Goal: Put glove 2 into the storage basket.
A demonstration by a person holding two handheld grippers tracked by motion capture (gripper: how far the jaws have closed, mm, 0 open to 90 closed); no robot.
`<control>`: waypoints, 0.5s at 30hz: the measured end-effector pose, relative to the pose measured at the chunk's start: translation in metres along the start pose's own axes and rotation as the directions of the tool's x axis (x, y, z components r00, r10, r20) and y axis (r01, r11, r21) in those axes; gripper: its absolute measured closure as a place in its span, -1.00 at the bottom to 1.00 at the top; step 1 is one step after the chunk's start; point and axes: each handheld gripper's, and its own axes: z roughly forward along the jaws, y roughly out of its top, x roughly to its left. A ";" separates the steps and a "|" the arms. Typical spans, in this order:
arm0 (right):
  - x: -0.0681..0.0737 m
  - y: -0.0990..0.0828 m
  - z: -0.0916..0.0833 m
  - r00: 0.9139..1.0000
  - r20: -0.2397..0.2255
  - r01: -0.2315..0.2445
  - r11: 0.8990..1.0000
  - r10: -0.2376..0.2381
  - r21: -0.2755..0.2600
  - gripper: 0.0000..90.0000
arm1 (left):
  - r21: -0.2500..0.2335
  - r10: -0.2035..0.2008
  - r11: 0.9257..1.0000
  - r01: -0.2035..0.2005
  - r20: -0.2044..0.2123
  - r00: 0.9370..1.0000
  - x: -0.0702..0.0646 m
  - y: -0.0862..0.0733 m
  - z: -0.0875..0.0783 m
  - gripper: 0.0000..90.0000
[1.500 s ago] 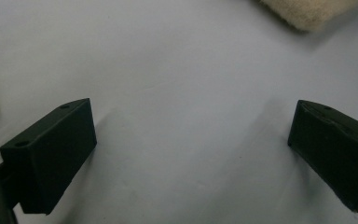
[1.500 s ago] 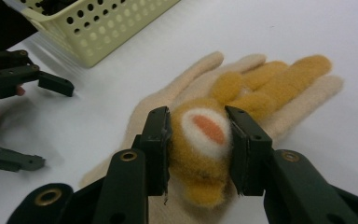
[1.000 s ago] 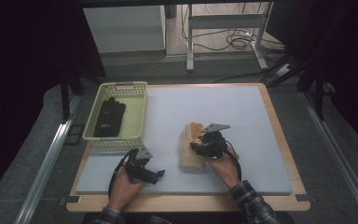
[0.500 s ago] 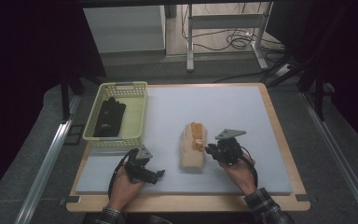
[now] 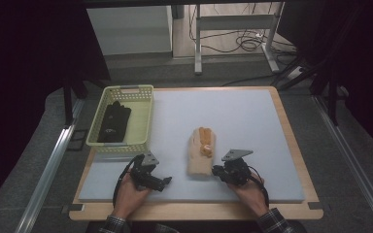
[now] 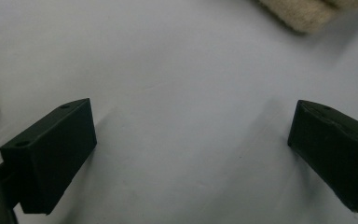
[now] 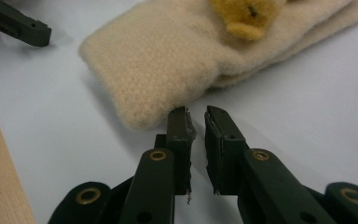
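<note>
A cream knitted glove (image 5: 200,154) with a yellow patch (image 5: 205,145) lies flat on the grey mat (image 5: 233,116). My right gripper (image 5: 217,171) rests just right of the glove's near end. In the right gripper view its jaws (image 7: 196,114) stand almost together with only a thin slit and nothing between them, tips at the edge of the glove (image 7: 168,70); they have just been closing. My left gripper (image 5: 164,182) lies on the mat left of the glove, open wide (image 6: 191,140) over bare mat, with a glove corner (image 6: 307,11) at the top.
A pale green basket (image 5: 126,90) at the mat's left back holds a black glove (image 5: 114,121). The wooden table edge (image 5: 194,209) runs along the front. The left gripper's jaw (image 7: 16,25) lies beyond the glove in the right gripper view.
My right gripper has drawn away from the glove to the right and toward the near edge, and its jaws have closed with nothing in them. The left gripper has stayed still.
</note>
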 end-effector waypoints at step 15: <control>0.007 0.003 0.004 0.999 -0.007 0.034 0.999 -0.034 -0.002 0.63 | 0.000 0.001 1.000 -0.001 -0.001 1.000 0.000 0.000 0.000 -0.97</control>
